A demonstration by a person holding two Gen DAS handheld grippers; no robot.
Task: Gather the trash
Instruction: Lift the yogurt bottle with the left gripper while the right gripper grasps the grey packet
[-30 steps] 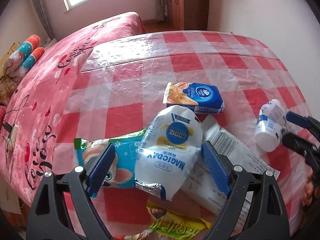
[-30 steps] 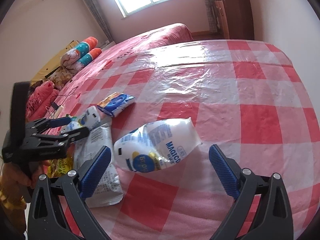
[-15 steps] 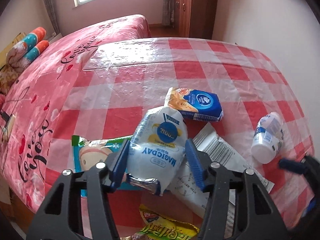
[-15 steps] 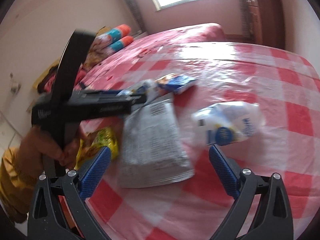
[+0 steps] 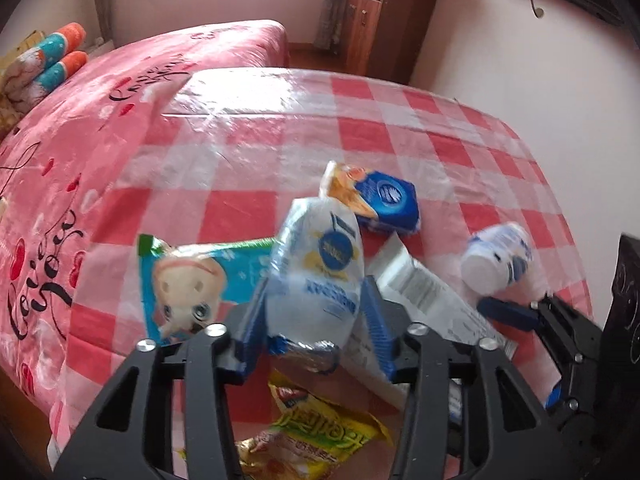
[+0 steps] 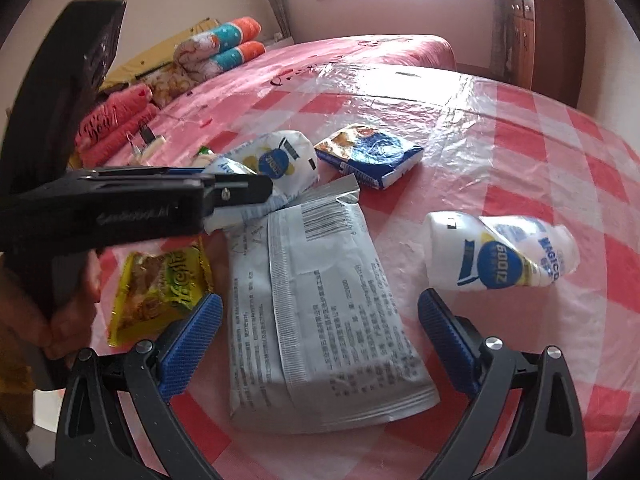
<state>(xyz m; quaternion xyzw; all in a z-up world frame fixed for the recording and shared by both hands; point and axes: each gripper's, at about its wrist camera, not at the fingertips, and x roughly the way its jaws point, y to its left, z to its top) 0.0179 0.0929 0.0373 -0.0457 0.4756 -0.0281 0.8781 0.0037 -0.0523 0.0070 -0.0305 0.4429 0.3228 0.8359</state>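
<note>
My left gripper (image 5: 316, 320) is shut on a white Magicday pouch (image 5: 320, 268) and holds it lifted above the checked table; it also shows in the right wrist view (image 6: 280, 164). My right gripper (image 6: 320, 340) is open over a grey foil packet (image 6: 316, 320), one blue pad on each side of it. A second white Magicday pouch (image 6: 504, 252) lies to its right, seen too in the left wrist view (image 5: 496, 256). A blue and orange packet (image 6: 368, 152), a yellow snack bag (image 6: 160, 280) and a teal cartoon wrapper (image 5: 188, 280) lie on the table.
The table (image 6: 540, 132) has a red and white checked cover under clear plastic. A pink bed (image 5: 100, 100) with rolled pillows (image 5: 48, 64) stands to the left. A wooden cabinet (image 5: 388, 12) stands at the back by the wall.
My left gripper has closed on the white pouch and lifted it. My right gripper has swung left from the second pouch to over the grey foil packet.
</note>
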